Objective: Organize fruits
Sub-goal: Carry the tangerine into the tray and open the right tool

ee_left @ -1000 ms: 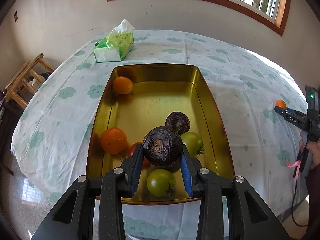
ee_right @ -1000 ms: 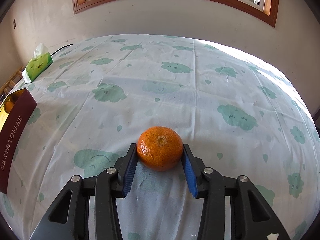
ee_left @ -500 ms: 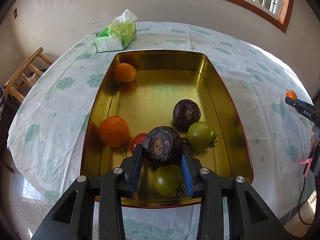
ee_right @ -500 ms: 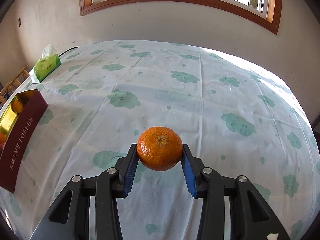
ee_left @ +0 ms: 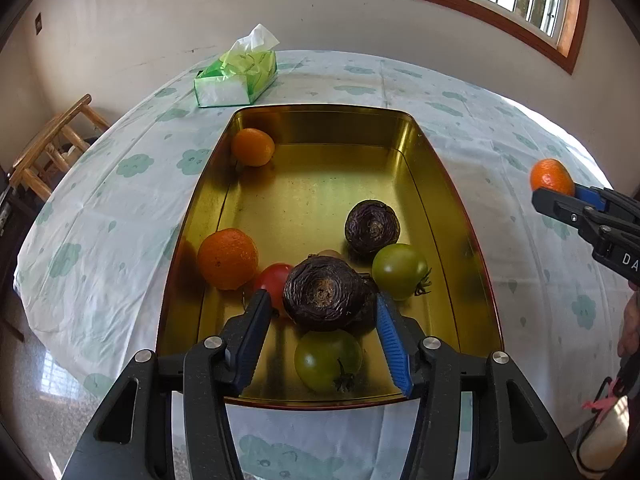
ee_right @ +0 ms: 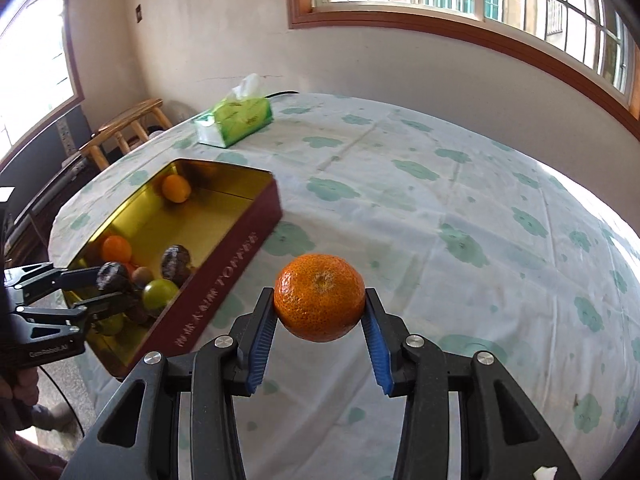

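Note:
A gold tin (ee_left: 452, 184) with dark red outer walls (ee_right: 224, 276) holds two oranges (ee_left: 228, 258), a red tomato (ee_left: 274, 280), two green tomatoes (ee_left: 400, 270) and a dark purple wrinkled fruit (ee_left: 372, 226). A second dark purple fruit (ee_left: 324, 292) rests on the pile between the jaws of my left gripper (ee_left: 322, 300). Those jaws are opening, with a gap showing at each pad. My right gripper (ee_right: 318, 296) is shut on an orange mandarin (ee_right: 320, 292), held in the air over the tablecloth to the right of the tin. It shows at the right edge of the left wrist view (ee_left: 552, 176).
A green tissue box (ee_left: 236, 78) sits on the cloud-print tablecloth behind the tin. A wooden chair (ee_left: 52, 148) stands off the table's left side. The tin lies close to the table's near edge. A person's hand (ee_left: 628, 320) shows at the right.
My left jaws have spread apart off the dark purple fruit, which now rests in the tin. My right gripper has lifted the mandarin off the cloth and swung left toward the tin.

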Demonstrator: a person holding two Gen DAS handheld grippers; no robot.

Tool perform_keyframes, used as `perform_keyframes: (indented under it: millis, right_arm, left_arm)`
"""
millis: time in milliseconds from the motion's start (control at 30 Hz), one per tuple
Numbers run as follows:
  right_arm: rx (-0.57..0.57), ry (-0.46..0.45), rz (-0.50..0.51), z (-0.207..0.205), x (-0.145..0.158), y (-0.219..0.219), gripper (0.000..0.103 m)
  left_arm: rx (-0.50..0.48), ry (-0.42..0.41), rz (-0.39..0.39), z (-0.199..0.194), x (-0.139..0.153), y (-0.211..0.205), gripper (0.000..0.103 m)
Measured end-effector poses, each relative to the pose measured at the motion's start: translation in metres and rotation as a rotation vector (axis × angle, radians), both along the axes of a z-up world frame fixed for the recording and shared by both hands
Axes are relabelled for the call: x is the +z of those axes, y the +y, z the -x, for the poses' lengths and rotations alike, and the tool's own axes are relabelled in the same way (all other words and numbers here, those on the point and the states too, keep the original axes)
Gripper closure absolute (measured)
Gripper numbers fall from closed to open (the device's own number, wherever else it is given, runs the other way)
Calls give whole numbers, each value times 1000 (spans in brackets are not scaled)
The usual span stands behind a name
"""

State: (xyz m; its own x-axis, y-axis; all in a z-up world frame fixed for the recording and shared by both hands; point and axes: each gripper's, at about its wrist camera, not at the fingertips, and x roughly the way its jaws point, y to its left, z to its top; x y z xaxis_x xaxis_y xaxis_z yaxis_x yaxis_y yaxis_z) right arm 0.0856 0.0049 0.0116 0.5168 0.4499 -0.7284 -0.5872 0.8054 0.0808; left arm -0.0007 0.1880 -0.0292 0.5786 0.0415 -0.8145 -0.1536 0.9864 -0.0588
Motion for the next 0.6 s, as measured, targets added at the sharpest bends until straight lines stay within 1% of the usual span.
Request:
perform_keyframes:
  millis: [100,267,400,600]
  right_arm:
    - [63,-6,-5,8,5,28,64]
    - [149,0,-6,17,6,69,64]
    - [205,9,17,24,-1,96,64]
    - [231,33,43,28,-14,121,64]
  left_arm:
    - [2,-16,8,5,6,3,41]
    - [38,-49,-1,19,21,19,35]
    - [106,-68,-38,32,29,41,27]
    - [188,-54,-61,46,27,65,24]
